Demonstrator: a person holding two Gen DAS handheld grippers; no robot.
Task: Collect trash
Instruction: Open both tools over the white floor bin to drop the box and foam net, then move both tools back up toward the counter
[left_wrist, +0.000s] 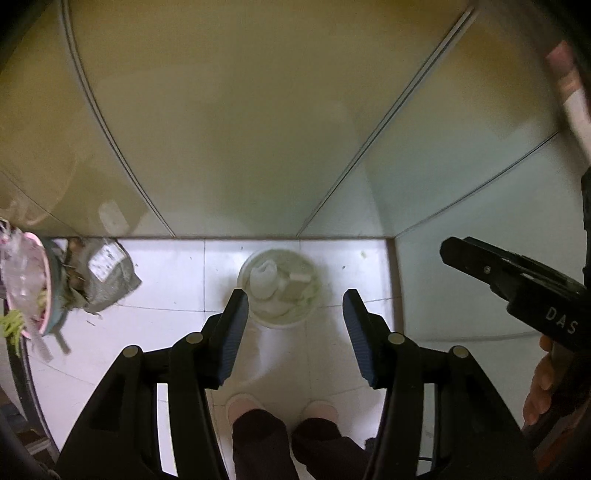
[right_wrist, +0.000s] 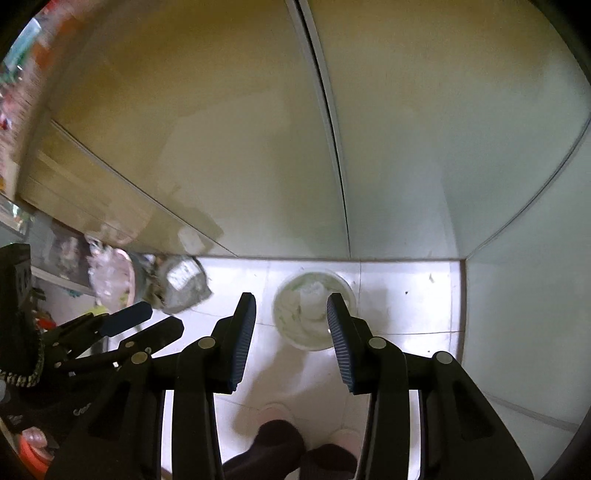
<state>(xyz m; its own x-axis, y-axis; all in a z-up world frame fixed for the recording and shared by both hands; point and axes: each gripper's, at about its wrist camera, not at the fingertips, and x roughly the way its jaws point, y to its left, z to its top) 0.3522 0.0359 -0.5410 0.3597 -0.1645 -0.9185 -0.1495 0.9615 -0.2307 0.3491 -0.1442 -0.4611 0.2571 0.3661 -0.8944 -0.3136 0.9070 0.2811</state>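
Observation:
A white round trash bin (left_wrist: 279, 290) stands on the white tiled floor against pale cabinet doors, with white crumpled paper and a tan piece inside. It also shows in the right wrist view (right_wrist: 313, 310). My left gripper (left_wrist: 295, 306) is open and empty, high above the bin. My right gripper (right_wrist: 291, 310) is open and empty, also above the bin. The right gripper shows at the right of the left wrist view (left_wrist: 509, 275); the left gripper shows at the left of the right wrist view (right_wrist: 144, 325).
A grey crumpled bag with a white label (left_wrist: 109, 275) lies on the floor left of the bin, also in the right wrist view (right_wrist: 183, 282). A pink-rimmed container of scraps (left_wrist: 27, 284) sits at the left. My feet in pale slippers (left_wrist: 282, 406) stand below.

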